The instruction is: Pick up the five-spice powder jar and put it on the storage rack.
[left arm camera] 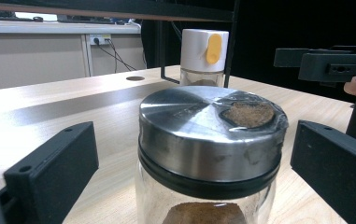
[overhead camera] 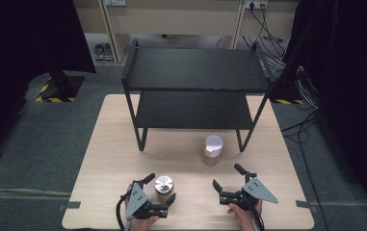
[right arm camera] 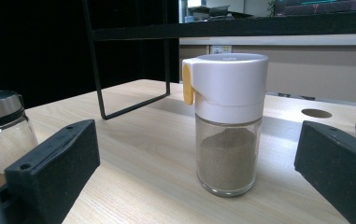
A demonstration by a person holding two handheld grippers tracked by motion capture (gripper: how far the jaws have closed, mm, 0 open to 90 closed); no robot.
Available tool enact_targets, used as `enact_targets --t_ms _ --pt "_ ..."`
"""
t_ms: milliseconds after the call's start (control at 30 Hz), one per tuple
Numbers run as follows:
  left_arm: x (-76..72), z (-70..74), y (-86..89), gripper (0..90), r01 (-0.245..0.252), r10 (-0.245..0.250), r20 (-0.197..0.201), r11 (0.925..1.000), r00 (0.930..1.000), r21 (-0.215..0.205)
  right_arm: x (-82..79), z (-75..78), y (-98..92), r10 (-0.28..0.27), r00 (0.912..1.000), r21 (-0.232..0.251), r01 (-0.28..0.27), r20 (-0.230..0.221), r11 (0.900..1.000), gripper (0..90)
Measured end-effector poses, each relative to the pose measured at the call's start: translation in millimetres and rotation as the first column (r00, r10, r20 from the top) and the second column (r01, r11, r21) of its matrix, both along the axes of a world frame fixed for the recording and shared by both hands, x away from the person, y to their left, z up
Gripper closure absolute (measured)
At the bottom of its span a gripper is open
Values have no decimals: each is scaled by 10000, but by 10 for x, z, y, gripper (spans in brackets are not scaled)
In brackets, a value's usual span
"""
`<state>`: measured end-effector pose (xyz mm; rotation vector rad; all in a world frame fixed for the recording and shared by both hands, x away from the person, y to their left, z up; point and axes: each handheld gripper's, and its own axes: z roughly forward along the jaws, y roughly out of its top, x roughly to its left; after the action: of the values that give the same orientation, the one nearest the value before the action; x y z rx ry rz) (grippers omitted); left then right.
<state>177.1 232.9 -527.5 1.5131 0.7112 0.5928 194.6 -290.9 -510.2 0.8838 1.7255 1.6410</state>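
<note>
A person's left gripper (overhead camera: 161, 190) is sitting at the near left of the light wooden worktop (overhead camera: 109, 144), its jaws standing wide on either side of a glass jar with a steel lid (overhead camera: 163, 187) without touching it. In the left gripper view, the jar (left arm camera: 210, 154) is showing brown powder inside and a brown patch on its lid. Farther back and to the right, a glass shaker with a white cap (overhead camera: 213, 149) is standing just in front of a black two-tier shelf (overhead camera: 195, 70). At the near right, the right gripper (overhead camera: 227, 176) is pointing toward the shaker (right arm camera: 227, 122), its jaws spread wide and gripping nothing, well short of the shaker.
</note>
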Motion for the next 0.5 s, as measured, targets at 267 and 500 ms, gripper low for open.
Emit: enact_targets --t_ms 267,500 --pt "-2 -4 1 3 -26 26 -13 10000 10000 -46 -2 0 -3 -32 10000 35 32 -11 10000 5" --pt "-1 -4 2 3 -33 33 -31 10000 10000 -65 -4 1 -1 -44 10000 33 44 -20 10000 5"
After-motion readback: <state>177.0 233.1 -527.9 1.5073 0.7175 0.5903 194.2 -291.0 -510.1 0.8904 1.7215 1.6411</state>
